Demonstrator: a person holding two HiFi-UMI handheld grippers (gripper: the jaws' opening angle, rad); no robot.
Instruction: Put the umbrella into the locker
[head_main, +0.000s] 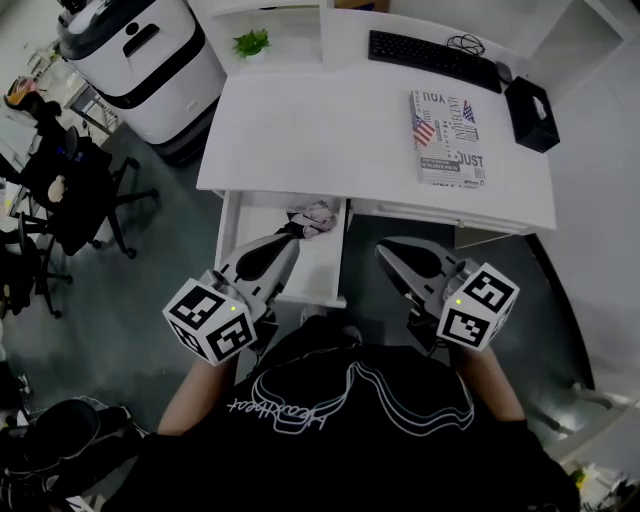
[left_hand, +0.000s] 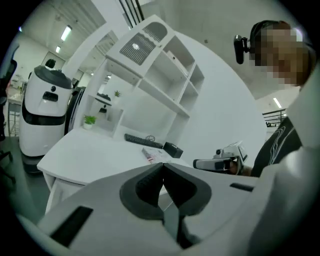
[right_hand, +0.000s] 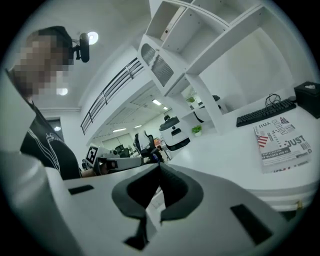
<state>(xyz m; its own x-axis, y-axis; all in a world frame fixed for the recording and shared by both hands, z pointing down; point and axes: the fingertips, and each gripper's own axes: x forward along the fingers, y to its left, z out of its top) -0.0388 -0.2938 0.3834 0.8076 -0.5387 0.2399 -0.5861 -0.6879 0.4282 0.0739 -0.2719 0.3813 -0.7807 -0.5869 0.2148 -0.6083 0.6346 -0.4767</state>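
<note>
A folded umbrella, pinkish-grey with a dark end, lies at the back of an open white drawer under the desk. My left gripper hovers over the drawer in the head view. Its tips sit just in front of the umbrella's dark end, and its jaws are shut with nothing between them. My right gripper is held to the right of the drawer, below the desk's front edge. It is also shut and empty. Each gripper view shows the white desk top ahead.
On the white desk lie a black keyboard, a magazine and a black box. A small plant stands on the shelf behind. A white machine and a black office chair stand at the left.
</note>
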